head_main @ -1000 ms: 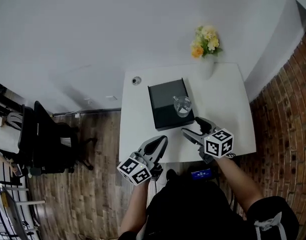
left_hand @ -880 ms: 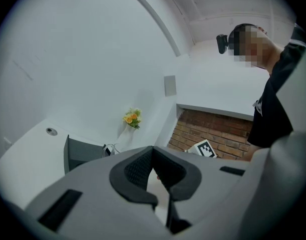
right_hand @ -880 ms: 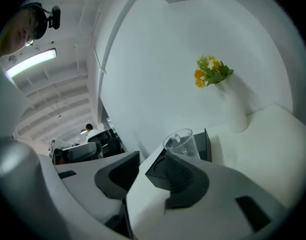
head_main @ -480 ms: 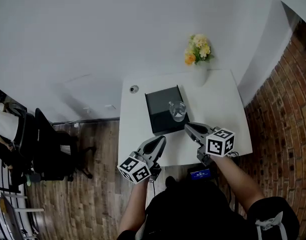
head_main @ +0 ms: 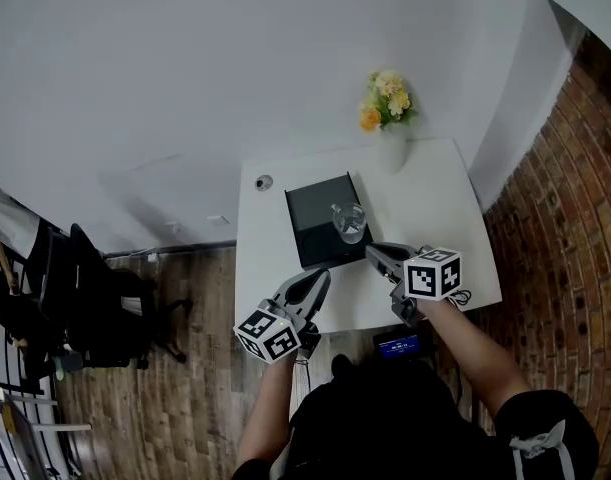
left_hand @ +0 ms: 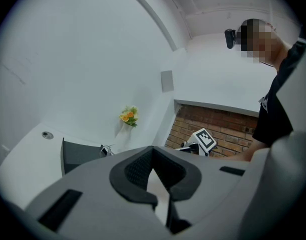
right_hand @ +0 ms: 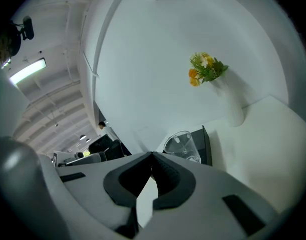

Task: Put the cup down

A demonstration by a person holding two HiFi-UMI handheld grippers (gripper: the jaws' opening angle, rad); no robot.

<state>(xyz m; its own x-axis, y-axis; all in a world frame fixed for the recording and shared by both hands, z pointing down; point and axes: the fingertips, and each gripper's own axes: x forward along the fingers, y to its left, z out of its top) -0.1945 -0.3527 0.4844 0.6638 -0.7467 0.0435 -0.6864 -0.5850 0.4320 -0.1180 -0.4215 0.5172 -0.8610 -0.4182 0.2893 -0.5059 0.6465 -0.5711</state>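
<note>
A clear glass cup (head_main: 349, 222) stands upright on a black box (head_main: 318, 218) on the white table (head_main: 445, 218). In the right gripper view the cup (right_hand: 182, 145) sits just beyond the jaws, free of them. My right gripper (head_main: 374, 255) hangs a little in front of the cup, shut with nothing in it. My left gripper (head_main: 317, 280) hovers at the table's front edge, also shut and empty. The left gripper view shows the black box (left_hand: 80, 154) and the right gripper's marker cube (left_hand: 203, 140) further off.
A white vase with yellow and orange flowers (head_main: 387, 103) stands at the table's back edge. A small round cable port (head_main: 262, 182) lies at the back left corner. A brick wall (head_main: 565, 258) runs along the right. Black chairs (head_main: 95, 298) stand on the wood floor to the left.
The right gripper's jaws have shut since the earliest frame, and it has drawn slightly back from the cup. The cup stays upright on the box. The left gripper has barely moved.
</note>
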